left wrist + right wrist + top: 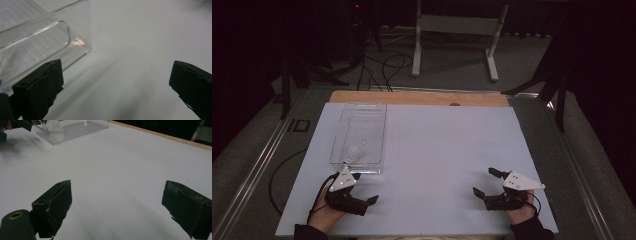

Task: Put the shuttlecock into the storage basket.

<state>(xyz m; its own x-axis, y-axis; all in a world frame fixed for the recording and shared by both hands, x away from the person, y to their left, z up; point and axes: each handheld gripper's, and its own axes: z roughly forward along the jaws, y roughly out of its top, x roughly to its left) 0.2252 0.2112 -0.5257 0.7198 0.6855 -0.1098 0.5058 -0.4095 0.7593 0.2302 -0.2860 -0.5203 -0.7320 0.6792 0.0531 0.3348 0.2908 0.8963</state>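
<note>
no readable text, label or number shows anywhere.

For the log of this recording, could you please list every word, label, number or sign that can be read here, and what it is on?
None can be read.
The clear plastic box shows no lettering; the small white thing inside it is too blurred to tell.
The left tongs and right tongs, both open, and their grey plates show dots but no text.
The white table top is plain.

Dim room, grey floor
</note>
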